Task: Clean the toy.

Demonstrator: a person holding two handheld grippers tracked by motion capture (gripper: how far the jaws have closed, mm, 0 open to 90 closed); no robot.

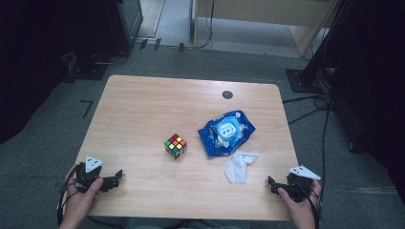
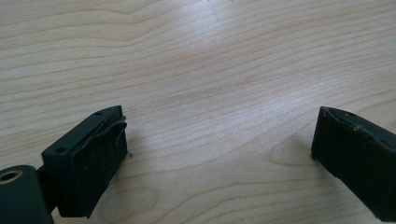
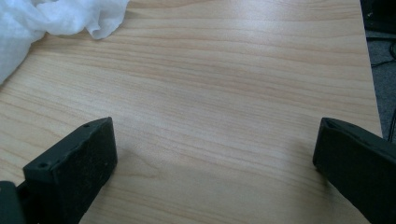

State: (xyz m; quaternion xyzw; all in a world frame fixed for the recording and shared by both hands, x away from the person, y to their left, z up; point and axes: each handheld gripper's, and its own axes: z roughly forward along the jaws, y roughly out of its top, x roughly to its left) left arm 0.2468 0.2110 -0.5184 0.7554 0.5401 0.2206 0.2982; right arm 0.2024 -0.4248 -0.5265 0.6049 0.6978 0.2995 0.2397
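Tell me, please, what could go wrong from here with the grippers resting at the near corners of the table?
1. The crumpled white wipe lies partly against the blue wipes pack; grabbing it with the right gripper might drag the pack.
2. The puzzle cube stands loose; the open left gripper could nudge it aside instead of gripping it.

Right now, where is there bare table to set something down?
The whole far strip beyond the cube and wipes pack is bare, as is the left side above the left gripper. Crowded at right: pack and crumpled wipe lie close together.

Wooden table (image 1: 143,109) — puzzle cube (image 1: 175,146), blue wipes pack (image 1: 226,132), white tissue (image 1: 239,166)
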